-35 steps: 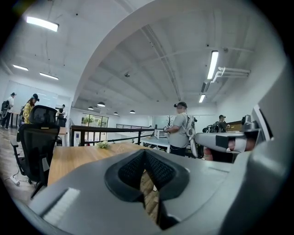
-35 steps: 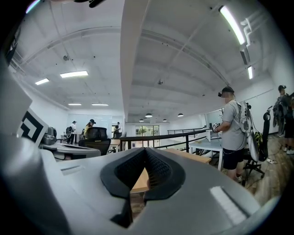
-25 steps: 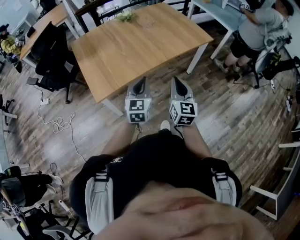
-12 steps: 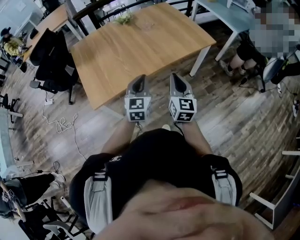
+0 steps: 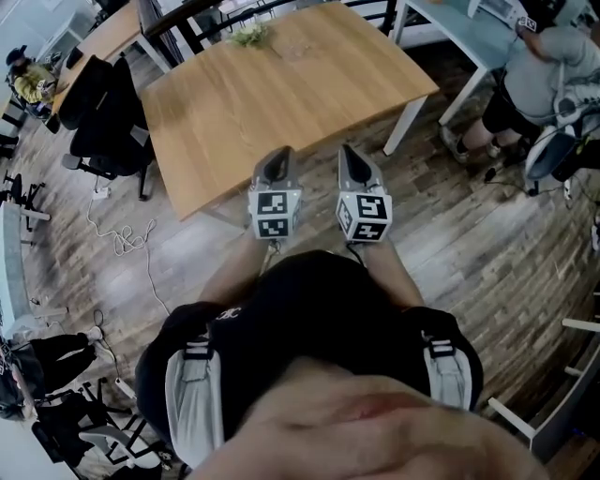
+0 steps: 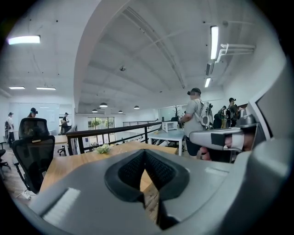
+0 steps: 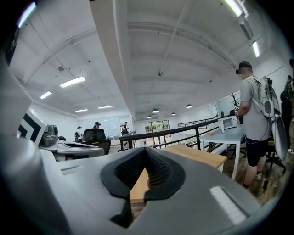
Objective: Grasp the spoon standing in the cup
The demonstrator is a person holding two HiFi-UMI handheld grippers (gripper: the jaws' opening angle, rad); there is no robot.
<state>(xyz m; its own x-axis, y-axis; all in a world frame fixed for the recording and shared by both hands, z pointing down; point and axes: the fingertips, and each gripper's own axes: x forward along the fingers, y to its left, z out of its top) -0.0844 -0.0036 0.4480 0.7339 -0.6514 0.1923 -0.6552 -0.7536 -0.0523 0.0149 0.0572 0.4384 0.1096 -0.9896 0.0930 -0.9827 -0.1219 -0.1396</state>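
Nearest the head camera is the person's own black top, with both bare forearms reaching forward from it. The left hand-held gripper (image 5: 278, 159) and the right hand-held gripper (image 5: 349, 153) are held side by side and near each other, each carrying its marker cube (image 5: 274, 214) at the back. In the left gripper view the black ridged pads (image 6: 131, 170) meet at their tips, and only the wood beyond shows through the narrow slit below them. The right gripper view shows the same: the right pads (image 7: 158, 172) are closed tip to tip on nothing. Both hand-held grippers hang above the plank floor (image 5: 469, 244), their tips pointing at the near edge of the wooden tabletop (image 5: 281, 103), the left tip just overlapping that edge in the head view. A white cable (image 5: 127, 244) lies looped on the floor to the left. The spoon and cup cannot be made out in any view; the tabletop shows only a small green plant (image 5: 248, 35) at its far edge and a faint pale spot just beside it, too small to identify. A black office chair (image 5: 98, 112) stands at the tabletop's left side. Beyond the far edge runs a dark railing (image 6: 115, 131). To the right, past the tabletop, a person in a grey shirt (image 5: 539, 56) is at a white table (image 5: 450, 28).
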